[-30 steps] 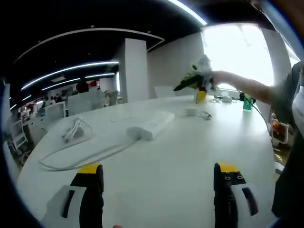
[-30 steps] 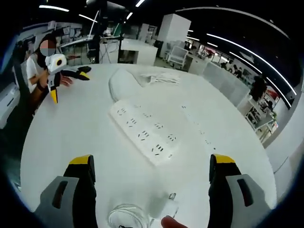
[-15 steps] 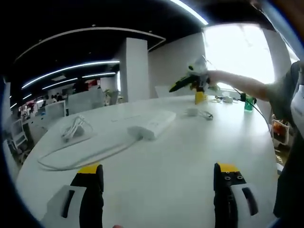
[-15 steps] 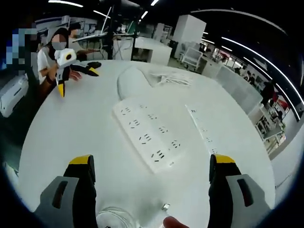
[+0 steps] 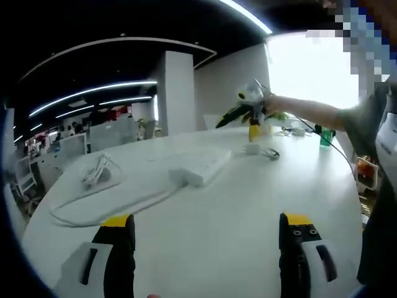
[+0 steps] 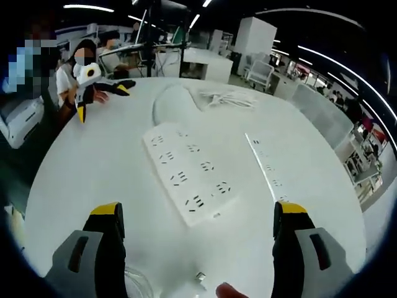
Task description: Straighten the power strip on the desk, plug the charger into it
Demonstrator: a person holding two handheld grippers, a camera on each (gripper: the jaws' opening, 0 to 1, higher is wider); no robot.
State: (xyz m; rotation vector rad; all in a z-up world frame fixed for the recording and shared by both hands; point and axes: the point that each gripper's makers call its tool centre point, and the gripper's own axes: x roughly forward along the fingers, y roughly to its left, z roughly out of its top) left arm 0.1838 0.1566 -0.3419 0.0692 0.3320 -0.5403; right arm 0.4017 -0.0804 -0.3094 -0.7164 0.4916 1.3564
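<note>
Left gripper view: left gripper (image 5: pixel 208 248) jaws wide apart, nothing between them, hovering over bare white desk (image 5: pixel 248 205) at bottom of frame. Power strip (image 5: pixel 202 166) lies mid-frame, well apart from the jaws; long axis runs lower left to upper right, its cable (image 5: pixel 105 208) trailing off to the lower left in a loop. Coiled white cord (image 5: pixel 96 171) at left. Charger (image 5: pixel 251 148) with its thin lead sits just past the strip's far end, upper right of centre. Right gripper (image 5: pixel 245 112) is seen in the upper right above the charger, held in a hand. Green bottle (image 5: pixel 322 135) near the desk's right edge. Open desk between jaws and strip.

Right gripper view: right gripper (image 6: pixel 198 245) jaws also spread, holding nothing. Strip (image 6: pixel 186 177) centre frame, sockets up, long axis upper left to lower right. Charger prongs (image 6: pixel 200 279) and lead at bottom edge between the jaws. Left gripper (image 6: pixel 93 87) in the upper left, near the desk's edge.
</note>
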